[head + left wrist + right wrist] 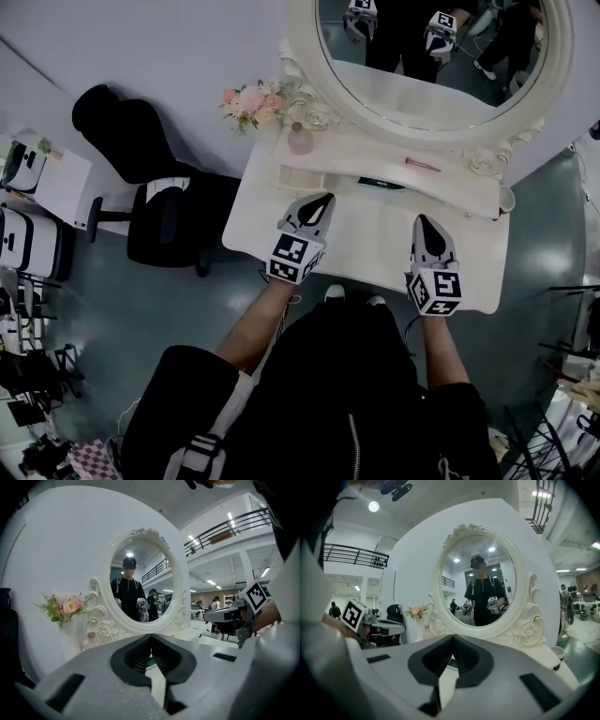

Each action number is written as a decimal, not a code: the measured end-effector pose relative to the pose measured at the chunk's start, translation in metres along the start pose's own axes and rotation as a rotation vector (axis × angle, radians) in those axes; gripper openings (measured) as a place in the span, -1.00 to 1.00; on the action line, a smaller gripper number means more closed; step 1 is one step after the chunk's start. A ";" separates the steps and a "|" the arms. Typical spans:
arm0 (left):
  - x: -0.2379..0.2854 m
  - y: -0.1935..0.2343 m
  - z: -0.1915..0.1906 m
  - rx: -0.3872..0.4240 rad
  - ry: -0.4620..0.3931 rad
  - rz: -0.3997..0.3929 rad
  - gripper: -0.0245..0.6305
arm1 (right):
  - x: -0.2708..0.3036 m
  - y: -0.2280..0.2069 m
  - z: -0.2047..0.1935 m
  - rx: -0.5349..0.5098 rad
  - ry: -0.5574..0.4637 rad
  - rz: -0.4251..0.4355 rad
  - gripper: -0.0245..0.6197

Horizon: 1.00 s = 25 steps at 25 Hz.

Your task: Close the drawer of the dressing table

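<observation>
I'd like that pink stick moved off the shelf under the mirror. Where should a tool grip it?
Grip the pink stick mid-length across its thin width, coming from above: it lies flat along the shelf, with the mirror frame close behind.

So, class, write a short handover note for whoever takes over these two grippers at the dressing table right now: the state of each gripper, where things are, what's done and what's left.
Left gripper: jaws shut, empty, hovering over the left part of the dressing table.
Right gripper: jaws shut, empty, hovering over the right part.
Drawer: what looks like a shallow drawer sticks out of the raised shelf under the mirror, just ahead of the left gripper. Neither gripper touches it.
Done: nothing visible; the drawer appears open.
Left: push the drawer fully in, probably with the left gripper's closed tip, as it is nearer.
</observation>
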State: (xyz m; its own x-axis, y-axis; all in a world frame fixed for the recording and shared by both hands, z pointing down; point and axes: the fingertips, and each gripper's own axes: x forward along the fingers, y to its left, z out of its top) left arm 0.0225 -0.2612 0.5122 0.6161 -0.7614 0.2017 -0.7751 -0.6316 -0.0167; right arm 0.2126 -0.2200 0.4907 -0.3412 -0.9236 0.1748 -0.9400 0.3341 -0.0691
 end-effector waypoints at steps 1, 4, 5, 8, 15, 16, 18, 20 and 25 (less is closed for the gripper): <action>0.000 0.003 -0.005 -0.006 0.009 0.005 -0.90 | 0.001 0.000 0.000 0.001 -0.001 0.000 -0.92; 0.000 0.017 -0.027 -0.037 0.049 0.026 -0.90 | 0.002 0.002 0.000 0.002 -0.002 0.003 -0.92; -0.001 0.022 -0.035 -0.055 0.061 0.037 -0.90 | 0.003 0.002 0.000 0.002 0.000 0.003 -0.92; -0.003 0.038 -0.061 -0.083 0.110 0.073 -0.90 | 0.004 0.000 -0.001 0.000 0.007 -0.003 -0.92; -0.012 0.067 -0.129 -0.114 0.256 0.141 -0.75 | 0.006 -0.005 -0.005 0.001 0.023 -0.018 -0.92; -0.012 0.072 -0.137 -0.124 0.273 0.154 -0.72 | 0.007 -0.005 -0.005 0.001 0.025 -0.019 -0.92; -0.012 0.082 -0.152 -0.145 0.307 0.174 -0.61 | 0.009 -0.004 -0.005 0.000 0.031 -0.021 -0.92; -0.010 0.089 -0.166 -0.165 0.342 0.182 -0.50 | 0.010 -0.004 -0.004 -0.004 0.035 -0.024 -0.92; 0.000 0.107 -0.193 -0.233 0.418 0.216 -0.35 | 0.009 -0.013 -0.002 -0.012 0.040 -0.041 -0.92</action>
State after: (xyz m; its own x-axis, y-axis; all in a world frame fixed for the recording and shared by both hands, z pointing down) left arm -0.0877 -0.3006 0.6995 0.3668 -0.7175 0.5922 -0.9184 -0.3806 0.1078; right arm 0.2214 -0.2324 0.4951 -0.3018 -0.9285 0.2165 -0.9532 0.2984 -0.0491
